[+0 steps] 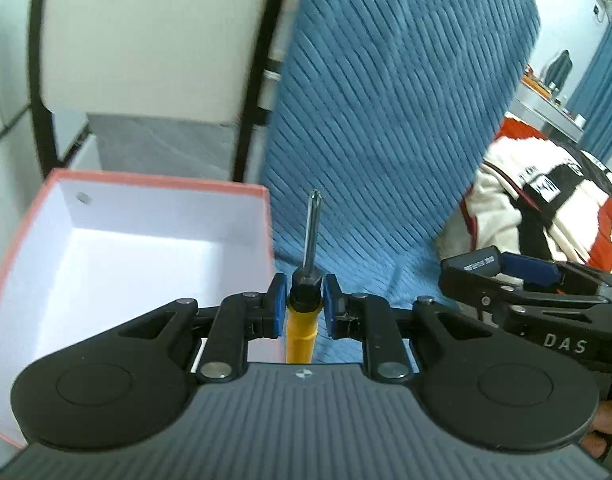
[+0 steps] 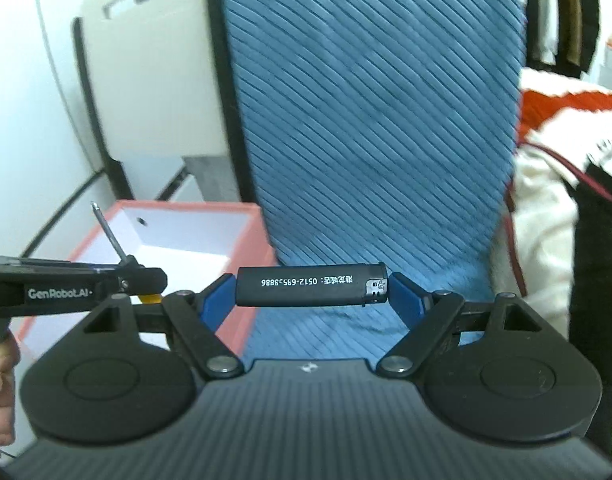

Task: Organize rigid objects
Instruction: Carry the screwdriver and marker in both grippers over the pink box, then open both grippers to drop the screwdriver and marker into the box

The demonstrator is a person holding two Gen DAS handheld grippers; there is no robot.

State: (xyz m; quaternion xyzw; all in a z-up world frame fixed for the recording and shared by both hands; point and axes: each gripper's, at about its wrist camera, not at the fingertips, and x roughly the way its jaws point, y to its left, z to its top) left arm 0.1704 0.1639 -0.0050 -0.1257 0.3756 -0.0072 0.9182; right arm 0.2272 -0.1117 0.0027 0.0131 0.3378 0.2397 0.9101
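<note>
My left gripper (image 1: pixel 305 296) is shut on a screwdriver (image 1: pixel 304 312) with a yellow handle, black collar and metal shaft pointing up and forward. It hovers just right of an open pink box (image 1: pixel 162 186) with a white inside. My right gripper (image 2: pixel 311 290) is shut on a black lighter (image 2: pixel 311 285), held crosswise end to end between the blue pads. In the right wrist view the left gripper (image 2: pixel 142 276) with the screwdriver shaft (image 2: pixel 110 232) is at the left, over the pink box (image 2: pixel 186 210). The right gripper shows in the left wrist view (image 1: pixel 506 276).
A blue ribbed cushion (image 1: pixel 386 120) covers the seat and back under both grippers. A white, red and black garment (image 1: pixel 546 208) lies to the right. A white panel with black frame (image 1: pixel 146 40) stands behind the box.
</note>
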